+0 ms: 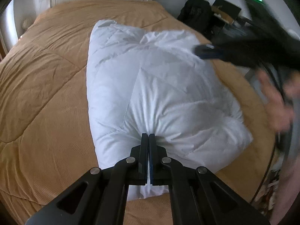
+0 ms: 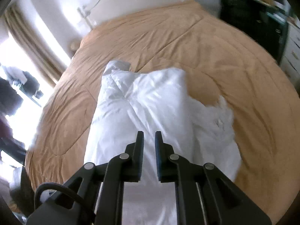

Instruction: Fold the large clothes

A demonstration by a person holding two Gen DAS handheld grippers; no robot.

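While bunched — white duvet (image 1: 159, 86) mid-bedspread (image 1: 46, 86)

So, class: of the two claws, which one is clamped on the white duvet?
The left claw: its jaws pinch a fold of the white duvet. The right claw is open, gripping nothing.

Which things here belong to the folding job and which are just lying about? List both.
Belongs to the job:
white quilt
left tool, pinching the quilt's edge
right tool, open above the quilt

Just lying about:
tan bedspread
black bag
curtain
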